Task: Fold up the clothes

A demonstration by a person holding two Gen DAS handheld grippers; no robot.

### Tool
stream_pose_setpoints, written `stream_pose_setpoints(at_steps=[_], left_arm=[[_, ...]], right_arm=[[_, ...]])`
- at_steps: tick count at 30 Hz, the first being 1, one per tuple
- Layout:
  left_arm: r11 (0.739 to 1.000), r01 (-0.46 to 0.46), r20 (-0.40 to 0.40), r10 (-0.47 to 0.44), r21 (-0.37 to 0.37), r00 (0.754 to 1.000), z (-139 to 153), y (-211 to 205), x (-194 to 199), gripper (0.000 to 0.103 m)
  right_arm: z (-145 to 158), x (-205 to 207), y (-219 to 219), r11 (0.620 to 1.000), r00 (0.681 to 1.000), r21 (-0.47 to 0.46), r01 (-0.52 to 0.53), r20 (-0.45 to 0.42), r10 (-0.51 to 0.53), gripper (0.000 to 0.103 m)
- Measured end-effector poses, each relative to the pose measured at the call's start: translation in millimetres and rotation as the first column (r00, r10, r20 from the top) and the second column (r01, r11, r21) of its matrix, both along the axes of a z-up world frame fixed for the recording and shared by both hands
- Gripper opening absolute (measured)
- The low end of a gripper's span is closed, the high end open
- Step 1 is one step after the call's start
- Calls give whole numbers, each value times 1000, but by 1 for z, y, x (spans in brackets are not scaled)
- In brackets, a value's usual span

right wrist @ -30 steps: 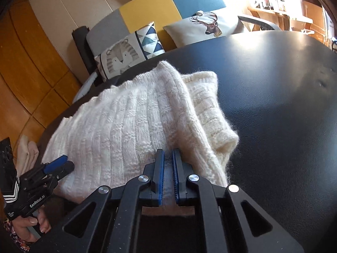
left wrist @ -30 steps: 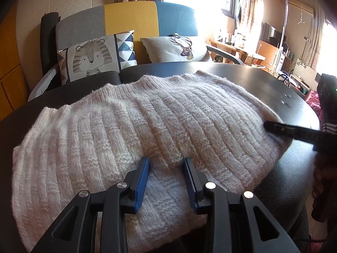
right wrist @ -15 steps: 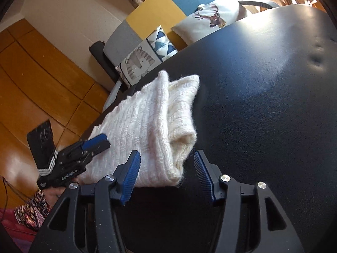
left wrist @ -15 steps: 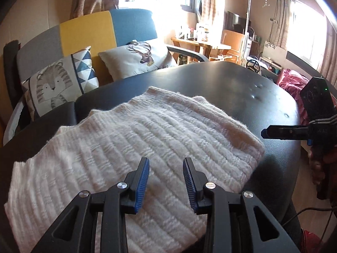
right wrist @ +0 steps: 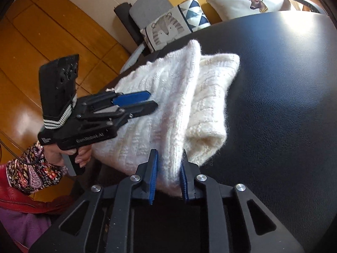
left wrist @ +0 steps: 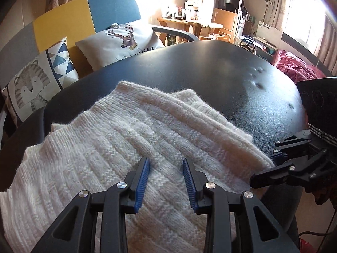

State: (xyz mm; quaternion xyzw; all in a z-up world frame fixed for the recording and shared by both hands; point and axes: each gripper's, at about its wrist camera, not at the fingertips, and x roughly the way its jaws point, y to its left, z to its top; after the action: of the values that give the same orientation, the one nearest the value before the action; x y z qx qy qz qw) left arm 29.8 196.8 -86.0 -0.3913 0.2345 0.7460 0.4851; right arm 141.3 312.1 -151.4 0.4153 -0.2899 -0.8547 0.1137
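One sweater [left wrist: 130,139], two grippers [left wrist: 166,181] [right wrist: 167,175], two cushions [left wrist: 40,71] [left wrist: 124,40], one table [left wrist: 210,67]

right claw [right wrist: 168,158] closing on white sweater [right wrist: 168,105]

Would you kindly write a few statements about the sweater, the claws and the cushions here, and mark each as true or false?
1. The white knitted sweater lies on a black table. True.
2. The right claw is clear of the sweater. False: a fold at the sweater's near edge sits between its closing fingers.
3. The left claw grips a sleeve. False: its jaws stand apart above the knit, holding nothing.
4. A cushion with a deer's head rests on the chair behind the table. True.
5. The tiger cushion lies on top of the sweater. False: it is on the chair, beyond the table's edge.
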Motion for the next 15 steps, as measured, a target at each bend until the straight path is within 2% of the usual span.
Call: stream_pose_setpoints(at_steps=[5, 9, 12, 15], left_arm=[[1000, 18, 50, -18, -3, 999, -5, -4, -6, 34], [1000, 14, 49, -13, -19, 999, -7, -1, -7, 34], [999, 25, 14, -25, -19, 1000, -10, 0, -1, 34], [1000, 17, 9, -17, -2, 1000, -9, -2, 0, 34]], right_arm=[[-2, 0, -1, 997, 994, -47, -65, 82, 69, 14], [5, 7, -7, 996, 989, 13, -92, 115, 90, 14], [5, 10, -8, 997, 994, 40, -59, 94, 55, 14], [16, 21, -2, 997, 999, 67, 43, 13, -44, 19]])
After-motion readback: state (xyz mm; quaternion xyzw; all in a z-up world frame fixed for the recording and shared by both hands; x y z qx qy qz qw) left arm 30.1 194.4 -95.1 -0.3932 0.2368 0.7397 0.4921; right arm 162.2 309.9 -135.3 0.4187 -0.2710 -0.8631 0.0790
